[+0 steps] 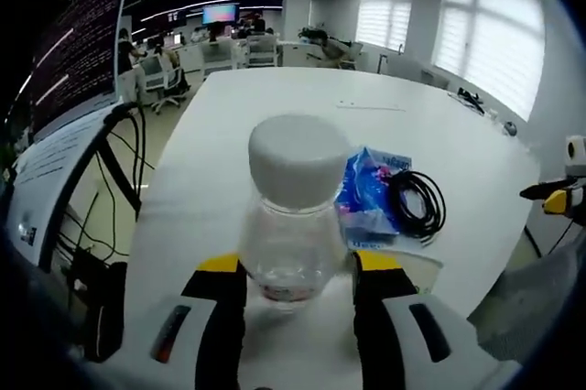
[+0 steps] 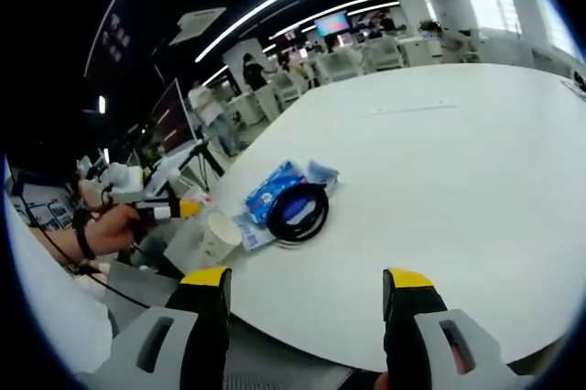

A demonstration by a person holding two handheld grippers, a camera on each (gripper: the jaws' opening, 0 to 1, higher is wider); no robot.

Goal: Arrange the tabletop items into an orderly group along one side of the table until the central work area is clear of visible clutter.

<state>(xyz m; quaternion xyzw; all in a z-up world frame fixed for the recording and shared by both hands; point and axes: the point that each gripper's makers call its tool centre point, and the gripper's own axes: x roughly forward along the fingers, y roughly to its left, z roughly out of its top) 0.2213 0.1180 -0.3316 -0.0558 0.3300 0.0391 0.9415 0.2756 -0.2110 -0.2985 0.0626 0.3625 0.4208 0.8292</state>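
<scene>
- Left gripper view: my left gripper point(image 1: 299, 285) has both jaws pressed against the lower body of a clear plastic jar point(image 1: 291, 216) with a white screw cap point(image 1: 298, 157). Jar stands upright on the white table point(image 1: 275, 106), near its edge on my side.
- Jar looks empty, so I judge it light. Smooth thin wall, probably slippery and a bit squashy. I'd keep the squeeze modest and grip low on the body as now, not on the cap. A reddish mark shows at the base; can't read it.
- Just beyond the jar, to its right in this view: blue tissue pack point(image 1: 373, 196) with a coiled black cable point(image 1: 417, 204) lying partly on it. Pack is soft and crinkly; take it across the short sides. Cable is floppy; pinch several loops together or it uncoils.
- Pack has white lettering, too blurred to read. No legible brand.
- Monitor point(image 1: 78, 47) at the left shows lines of text, unreadable.
- Right gripper view: my right gripper point(image 2: 305, 317) has jaws spread wide, nothing between them, hanging at the table's near edge point(image 2: 458, 308).
- Same view: tissue pack point(image 2: 273, 190) and cable point(image 2: 298, 211) sit close to the left edge; the jar point(image 2: 212, 236) sits right at that edge with the left gripper point(image 2: 188, 211) and a hand point(image 2: 110, 228) behind it.
- Centre of the table looks bare; the three items are already near one side.
</scene>
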